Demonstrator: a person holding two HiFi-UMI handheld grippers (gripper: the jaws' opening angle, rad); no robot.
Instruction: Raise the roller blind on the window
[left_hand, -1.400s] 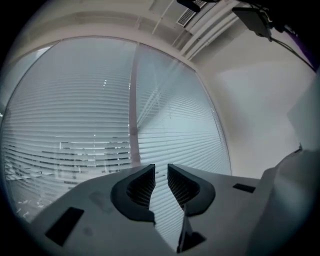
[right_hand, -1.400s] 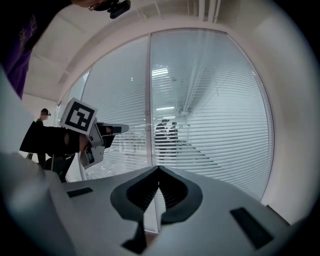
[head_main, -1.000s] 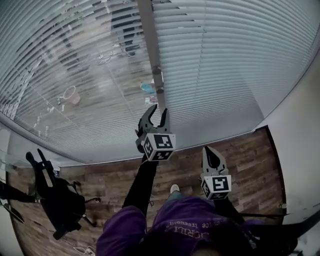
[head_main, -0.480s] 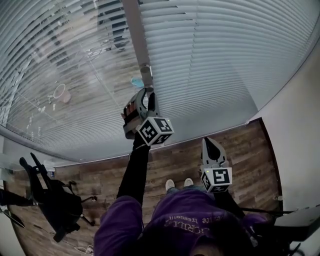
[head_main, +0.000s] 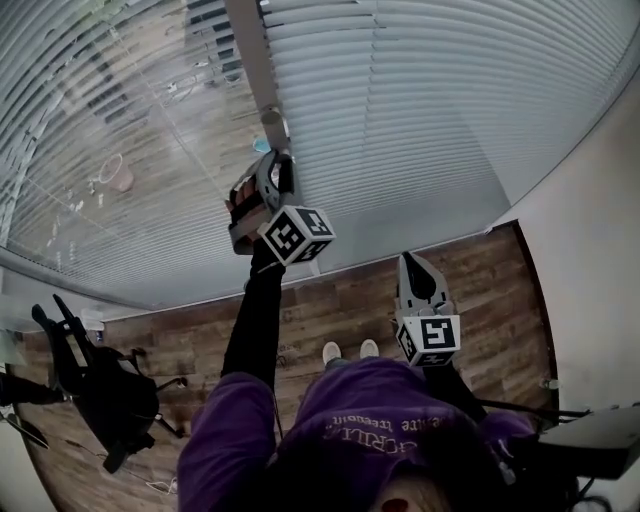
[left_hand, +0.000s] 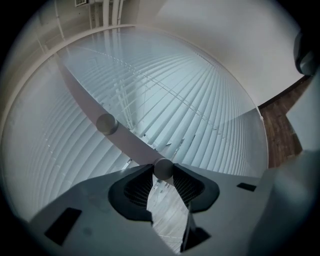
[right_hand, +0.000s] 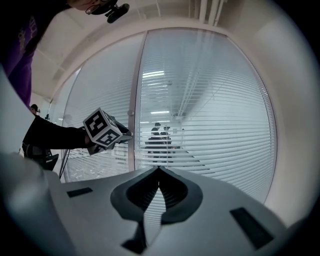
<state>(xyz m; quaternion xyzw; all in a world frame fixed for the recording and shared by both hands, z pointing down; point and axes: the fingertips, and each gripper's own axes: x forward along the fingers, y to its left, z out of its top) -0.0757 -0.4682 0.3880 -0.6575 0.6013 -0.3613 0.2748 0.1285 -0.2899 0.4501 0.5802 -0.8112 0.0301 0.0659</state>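
Closest to my camera is the operator's purple top (head_main: 370, 430), filling the bottom of the head view, with a dark sleeve (head_main: 255, 320) reaching up from it. Just above the top, at lower right of centre, sit the right tongs (head_main: 411, 263). In their own view their two jaws are pressed together with only a thin slit between them, and nothing is held. They point at the window without touching it.

Further out, above centre in the head view, the left tongs (head_main: 275, 172) are raised on that sleeve, their marker cube (head_main: 295, 233) facing me. In the left gripper view the jaws are pinching a small round grey knob (left_hand: 163, 168) right at their tips. That knob sits on the pale upright post (left_hand: 85, 102) that splits the window in two. A second knob (left_hand: 106, 123) sits further along the same post, clear of the jaws.

Behind the post hangs the blind (head_main: 450, 110), made of horizontal slats. It covers both panes and reaches down to the sill, just above the wood floor (head_main: 500, 280). The right-hand panel reads as a nearly solid pale sheet. On the left-hand panel (head_main: 120, 120) I can see through the slats to blurred shapes beyond the glass, too vague to name.

A black chair (head_main: 95, 390) stands on the floor at lower left, well apart from both tongs.
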